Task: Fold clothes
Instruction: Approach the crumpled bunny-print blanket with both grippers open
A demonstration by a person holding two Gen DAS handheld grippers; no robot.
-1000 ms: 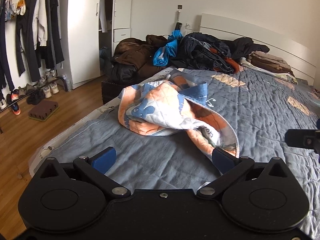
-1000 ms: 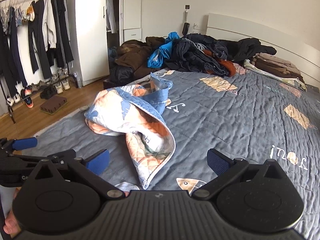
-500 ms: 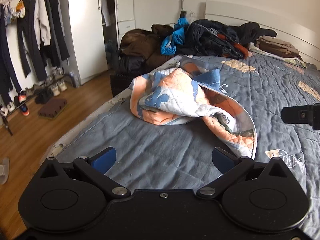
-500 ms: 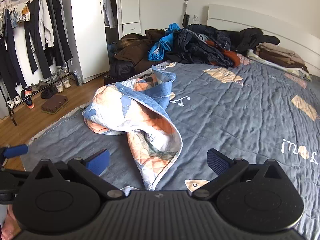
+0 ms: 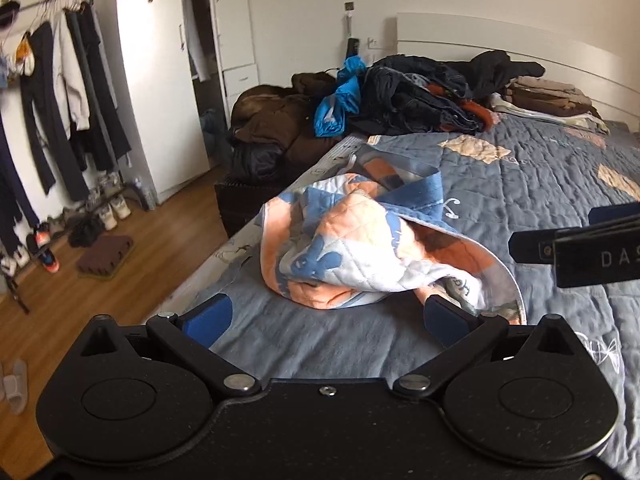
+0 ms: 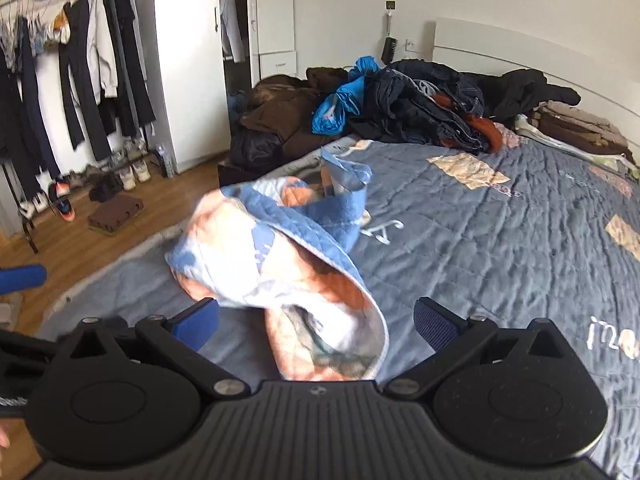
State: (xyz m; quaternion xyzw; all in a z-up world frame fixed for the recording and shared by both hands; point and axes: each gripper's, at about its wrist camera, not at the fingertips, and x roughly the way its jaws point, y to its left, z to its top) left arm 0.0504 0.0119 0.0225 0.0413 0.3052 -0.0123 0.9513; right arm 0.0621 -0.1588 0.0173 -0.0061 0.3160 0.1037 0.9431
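Observation:
A crumpled quilted cloth [image 5: 360, 252] in orange, white and blue lies on the grey bedspread [image 5: 540, 184] near the bed's left edge. My left gripper [image 5: 326, 318] is open, its blue pads just short of the cloth's near side. The right gripper [image 5: 576, 240] pokes in from the right of the left wrist view. In the right wrist view the same cloth [image 6: 280, 264] sits between and just beyond the pads of my open right gripper [image 6: 316, 322]. A blue tip of the left gripper [image 6: 22, 278] shows at the far left.
A heap of dark clothes [image 6: 432, 108] with a bright blue garment [image 6: 344, 96] covers the bed's far end, with folded items [image 6: 576, 128] by the headboard. Left of the bed are a wooden floor, a clothes rack [image 6: 72, 80], shoes and a white wardrobe [image 6: 192, 64].
Both grippers have moved forward and closer to the crumpled cloth, which now fills more of each view. The cloth itself has not moved. Both stay open.

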